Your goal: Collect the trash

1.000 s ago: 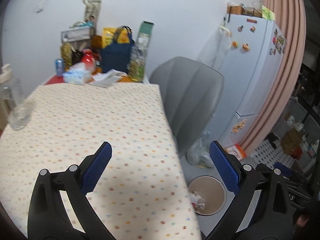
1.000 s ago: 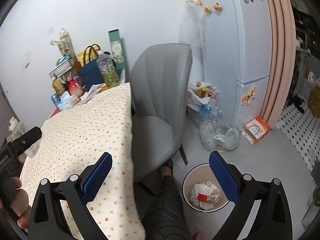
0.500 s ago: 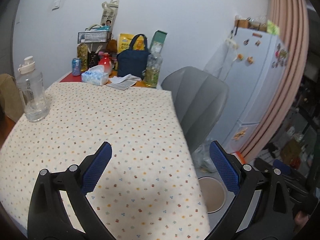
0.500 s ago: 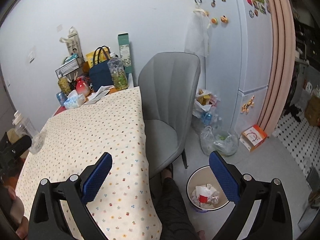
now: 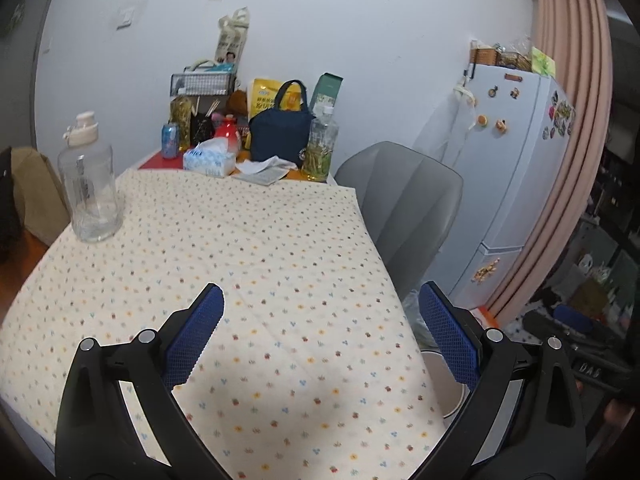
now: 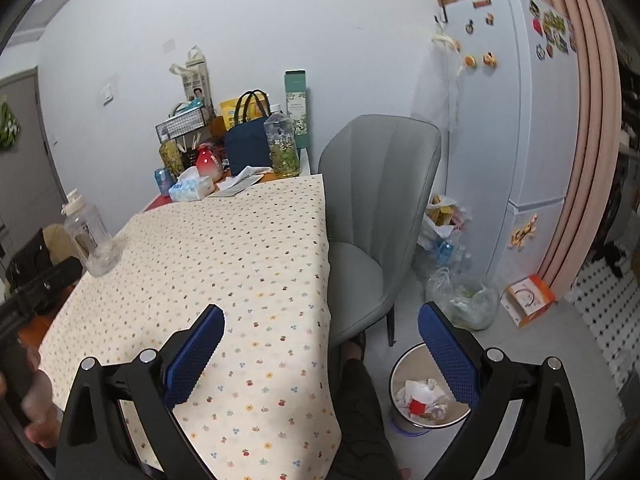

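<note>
Soft, even indoor light fills both of my views — no hard glare anywhere, and the pale wall (image 5: 360, 32) reads evenly lit. A diffuse shadow lies on the surface (image 5: 260, 248) just ahead of my jaws (darker near the bottom edge in each view). Both lenses bend the room heavily: the fridge (image 6: 520, 120) and the curtain (image 5: 572, 140) bow outward, and the corners go black. The centre is fairly sharp; the rim smears — my hand (image 6: 36, 416) at the lower left of the right view is a blur. The doorway side looks dimmer.
</note>
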Demonstrator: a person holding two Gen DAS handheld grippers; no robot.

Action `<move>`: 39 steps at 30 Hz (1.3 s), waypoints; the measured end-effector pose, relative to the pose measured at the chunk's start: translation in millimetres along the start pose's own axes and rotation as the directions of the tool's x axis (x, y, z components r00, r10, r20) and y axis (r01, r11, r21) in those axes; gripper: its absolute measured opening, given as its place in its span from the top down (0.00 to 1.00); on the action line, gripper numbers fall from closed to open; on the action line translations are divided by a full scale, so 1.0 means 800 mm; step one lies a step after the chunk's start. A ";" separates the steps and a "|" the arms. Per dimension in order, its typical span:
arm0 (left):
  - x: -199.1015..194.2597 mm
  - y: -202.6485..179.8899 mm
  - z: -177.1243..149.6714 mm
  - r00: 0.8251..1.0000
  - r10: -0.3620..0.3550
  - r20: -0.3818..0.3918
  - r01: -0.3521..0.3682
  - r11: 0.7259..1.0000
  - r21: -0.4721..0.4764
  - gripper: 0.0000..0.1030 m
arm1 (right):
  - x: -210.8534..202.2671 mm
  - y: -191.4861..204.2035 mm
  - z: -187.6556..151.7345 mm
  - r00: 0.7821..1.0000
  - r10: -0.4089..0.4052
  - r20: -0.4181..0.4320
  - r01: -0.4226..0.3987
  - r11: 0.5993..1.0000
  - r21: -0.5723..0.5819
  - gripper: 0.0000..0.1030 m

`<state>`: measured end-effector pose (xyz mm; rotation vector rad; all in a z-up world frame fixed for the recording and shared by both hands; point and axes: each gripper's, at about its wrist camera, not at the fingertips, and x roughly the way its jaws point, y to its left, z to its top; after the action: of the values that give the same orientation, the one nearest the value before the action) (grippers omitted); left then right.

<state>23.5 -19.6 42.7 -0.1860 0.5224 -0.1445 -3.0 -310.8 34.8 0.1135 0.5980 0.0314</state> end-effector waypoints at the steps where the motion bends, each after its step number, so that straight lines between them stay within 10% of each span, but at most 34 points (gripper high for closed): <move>1: -0.004 0.002 0.000 1.000 0.004 0.007 -0.004 1.000 -0.006 0.06 | 0.000 0.003 0.000 1.000 0.002 -0.001 -0.002 1.000 -0.006 0.08; 39: -0.014 0.005 -0.014 0.999 0.033 -0.011 -0.033 0.999 0.016 0.06 | 0.013 0.012 -0.011 0.999 0.025 -0.032 -0.026 0.999 -0.025 0.08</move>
<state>8.6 -15.5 37.6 -0.1611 0.5353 -0.1177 0.6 -299.4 22.7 0.0963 0.6280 0.0652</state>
